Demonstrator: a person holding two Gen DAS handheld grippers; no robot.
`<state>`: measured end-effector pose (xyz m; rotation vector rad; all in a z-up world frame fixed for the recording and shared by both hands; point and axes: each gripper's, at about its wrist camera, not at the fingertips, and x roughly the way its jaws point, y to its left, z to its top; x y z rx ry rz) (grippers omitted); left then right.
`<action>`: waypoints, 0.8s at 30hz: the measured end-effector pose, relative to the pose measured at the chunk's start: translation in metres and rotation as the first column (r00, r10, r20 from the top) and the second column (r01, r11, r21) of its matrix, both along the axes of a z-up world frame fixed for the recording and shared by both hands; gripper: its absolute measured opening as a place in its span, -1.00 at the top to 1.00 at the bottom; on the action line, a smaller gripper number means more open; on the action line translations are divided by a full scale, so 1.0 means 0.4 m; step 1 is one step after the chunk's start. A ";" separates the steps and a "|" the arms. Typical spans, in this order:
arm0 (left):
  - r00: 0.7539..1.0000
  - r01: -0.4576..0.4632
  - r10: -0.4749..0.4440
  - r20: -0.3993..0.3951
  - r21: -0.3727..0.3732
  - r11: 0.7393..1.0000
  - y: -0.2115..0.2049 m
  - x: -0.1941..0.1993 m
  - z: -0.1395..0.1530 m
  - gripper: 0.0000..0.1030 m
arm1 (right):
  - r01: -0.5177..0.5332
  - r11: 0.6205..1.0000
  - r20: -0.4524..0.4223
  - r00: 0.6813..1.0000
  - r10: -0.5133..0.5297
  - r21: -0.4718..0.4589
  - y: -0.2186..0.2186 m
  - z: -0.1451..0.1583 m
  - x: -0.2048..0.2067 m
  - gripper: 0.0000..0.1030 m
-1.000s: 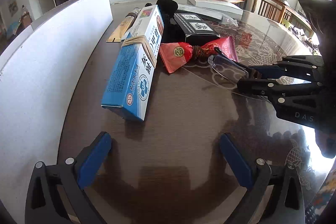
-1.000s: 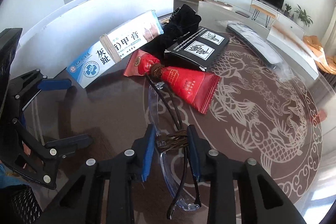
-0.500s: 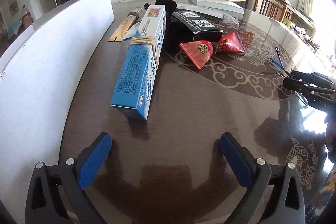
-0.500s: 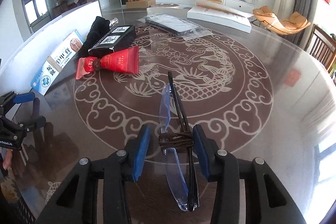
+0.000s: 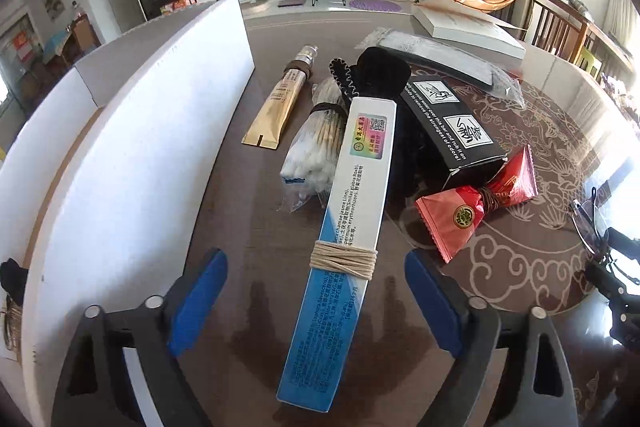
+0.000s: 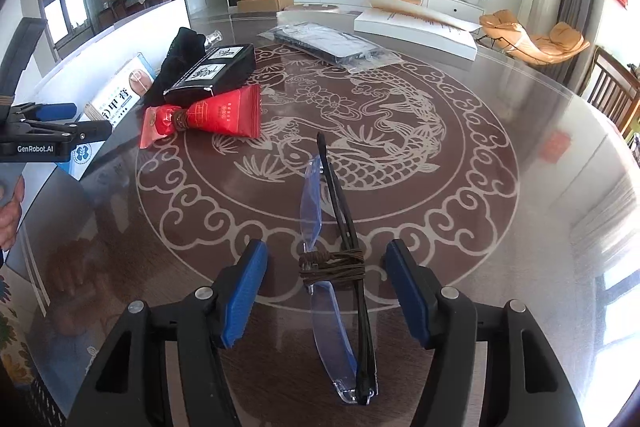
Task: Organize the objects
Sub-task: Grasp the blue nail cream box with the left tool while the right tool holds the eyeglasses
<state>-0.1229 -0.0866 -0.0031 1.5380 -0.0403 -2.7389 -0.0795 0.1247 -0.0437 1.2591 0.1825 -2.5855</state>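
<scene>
My right gripper [image 6: 326,291] is open, its pads on either side of folded clear glasses [image 6: 338,267] bound with brown cord, which lie on the round glass table [image 6: 500,155]. My left gripper [image 5: 316,303] is open around the near end of a long blue-and-white box [image 5: 344,239] wrapped with tan string. A red packet [image 5: 476,203], a black box [image 5: 452,127], a black pouch [image 5: 376,67], cotton swabs [image 5: 316,147] and a gold tube [image 5: 280,103] lie beyond it. The red packet [image 6: 204,117], black box [image 6: 216,69] and blue-and-white box [image 6: 116,99] also show in the right wrist view.
A white board [image 5: 120,155] stands along the table's left side. A bagged dark item [image 6: 332,45] and a flat white box [image 6: 416,27] lie at the far side. The left gripper's body [image 6: 44,135] shows at the left of the right wrist view.
My right gripper has opened and let go of the glasses, which now lie on the table. My left gripper has moved forward so its open pads flank the blue-and-white box.
</scene>
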 end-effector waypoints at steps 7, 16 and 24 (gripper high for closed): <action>0.997 0.079 -0.082 0.006 0.173 0.982 0.045 0.131 -0.017 0.51 | -0.001 1.000 0.001 1.000 0.001 -0.002 0.004 -0.001 -0.001 -0.23; 0.995 0.086 -0.102 0.020 0.385 0.919 0.010 0.195 -0.024 -0.04 | -0.002 1.000 0.001 1.000 0.002 0.001 0.003 -0.001 -0.003 -0.23; 0.997 0.039 -0.061 0.042 0.405 0.914 -0.053 0.185 -0.027 -0.39 | -0.003 1.000 0.001 1.000 0.003 0.000 0.002 -0.001 -0.003 -0.23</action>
